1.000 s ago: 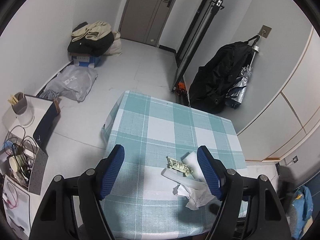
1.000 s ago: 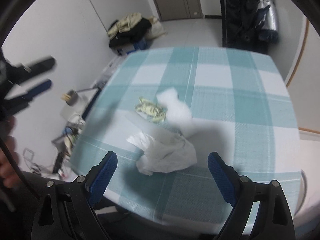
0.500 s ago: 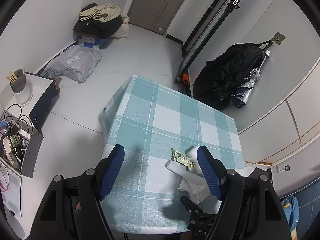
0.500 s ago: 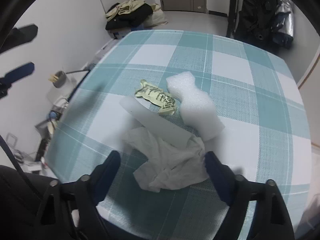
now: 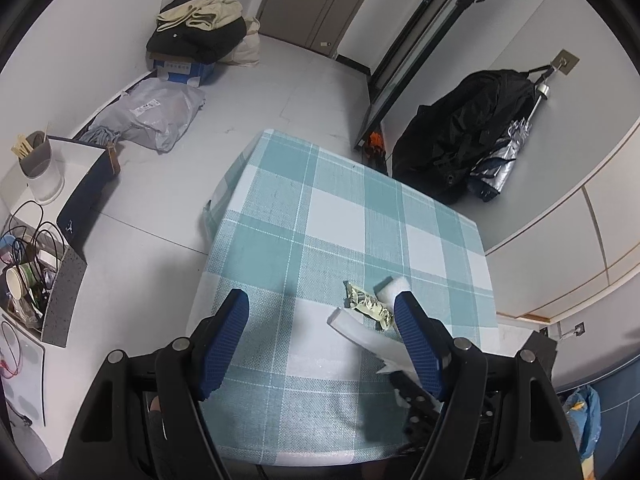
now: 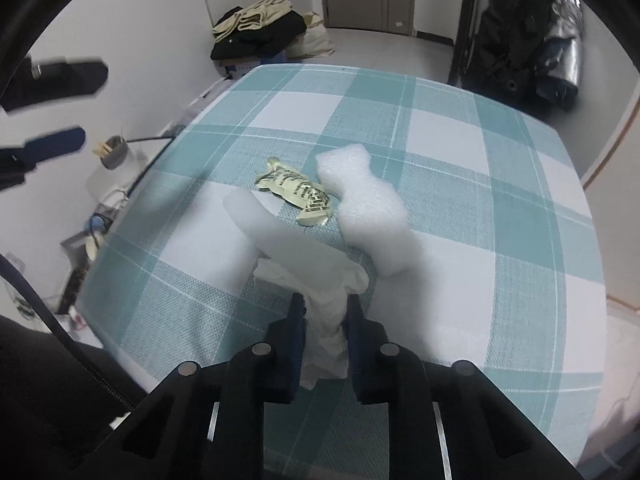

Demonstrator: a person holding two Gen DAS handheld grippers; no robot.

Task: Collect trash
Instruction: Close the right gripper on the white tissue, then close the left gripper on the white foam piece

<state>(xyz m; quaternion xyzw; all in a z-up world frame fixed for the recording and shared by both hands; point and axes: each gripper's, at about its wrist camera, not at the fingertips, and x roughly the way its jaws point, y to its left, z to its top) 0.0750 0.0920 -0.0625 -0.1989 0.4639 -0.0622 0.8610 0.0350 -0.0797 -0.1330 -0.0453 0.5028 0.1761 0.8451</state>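
Right gripper [image 6: 323,308] low over table [image 6: 480,168], fingers pinched on crumpled tissue [image 6: 324,320] at 6 o'clock in right wrist view. Tissue bunches between pads, one end tucked under foam strip [image 6: 280,236]. Wrapper [image 6: 298,192] at 12 o'clock of tissue, touching strip. Foam block [image 6: 364,208] at 1 o'clock, beside wrapper. Left gripper [image 5: 320,332] high above table [image 5: 304,216], fingers spread wide, holding nothing. In left view, wrapper [image 5: 366,306] sits toward 1 o'clock, strip [image 5: 360,334] just below it.

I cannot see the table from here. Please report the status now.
Right gripper shut on crumpled tissue. Left gripper open, above the table. Foam strip lies across the tissue; wrapper untouched.
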